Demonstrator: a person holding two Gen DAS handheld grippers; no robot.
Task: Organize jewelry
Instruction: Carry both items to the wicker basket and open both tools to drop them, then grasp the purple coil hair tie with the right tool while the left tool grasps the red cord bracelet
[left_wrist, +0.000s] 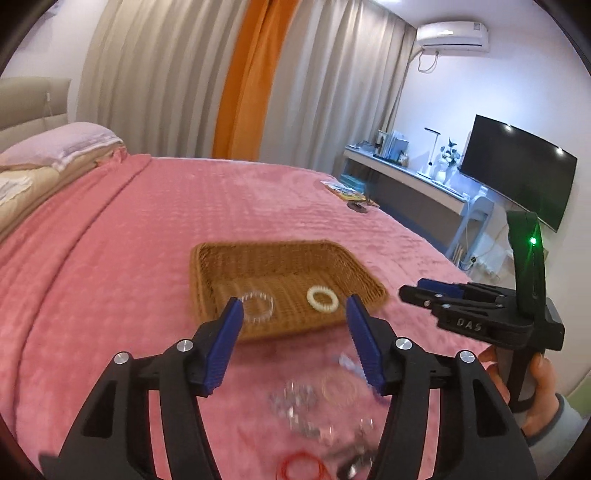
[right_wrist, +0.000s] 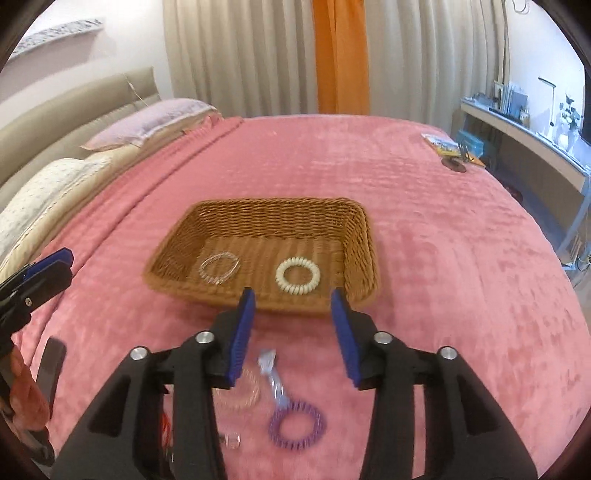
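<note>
Jewelry: partly sorted. In the wicker basket (right_wrist: 354, 236) already, a clear bracelet (right_wrist: 219, 268) and a cream coil ring (right_wrist: 297, 275). Left on the pink bedspread (right_wrist: 443, 277), just before the basket: purple coil ring (right_wrist: 297, 426), pale bracelet (right_wrist: 240, 391), red band (left_wrist: 301, 467), blurred beads. Left gripper (left_wrist: 295, 332) and right gripper (right_wrist: 293, 332) both spread wide, holding nothing.

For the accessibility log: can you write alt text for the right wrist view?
The open right tool hovers over a pink bedspread, before a brown woven wicker basket holding a clear beaded bracelet and a cream spiral hair tie. A purple spiral hair tie lies on the bedspread below it.
</note>
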